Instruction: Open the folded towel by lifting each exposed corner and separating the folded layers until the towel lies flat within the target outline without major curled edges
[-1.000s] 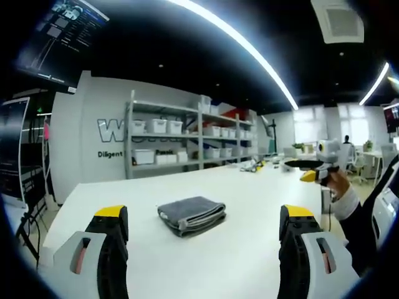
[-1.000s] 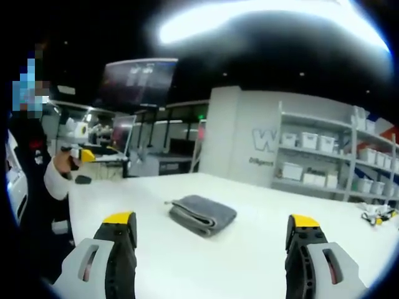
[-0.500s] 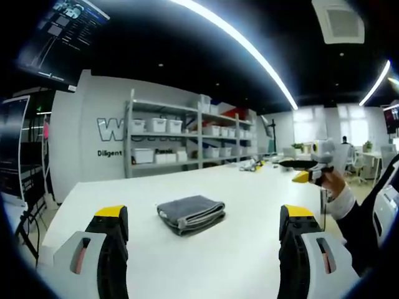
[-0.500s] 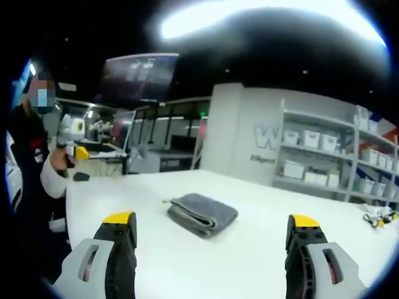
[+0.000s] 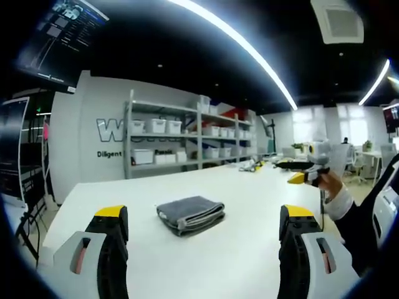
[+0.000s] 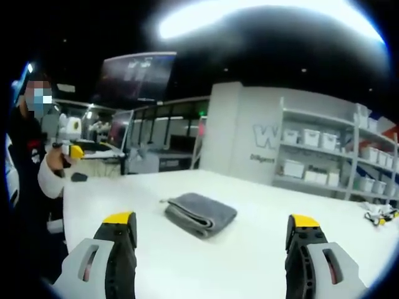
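Jaws of the left gripper (image 5: 202,218) and right gripper (image 6: 212,221) stand spread wide, grasping nothing, above the white table (image 5: 249,249). Grey towel (image 5: 190,213) lies folded in stacked layers mid-table, ahead of both grippers, untouched; no target outline can be made out

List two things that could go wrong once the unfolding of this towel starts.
1. The towel is folded thick, its layer edges stacked close, so a claw might pinch several layers together.
2. The table looks smooth and white, so the towel could slide rather than open. No outline is visible on it.
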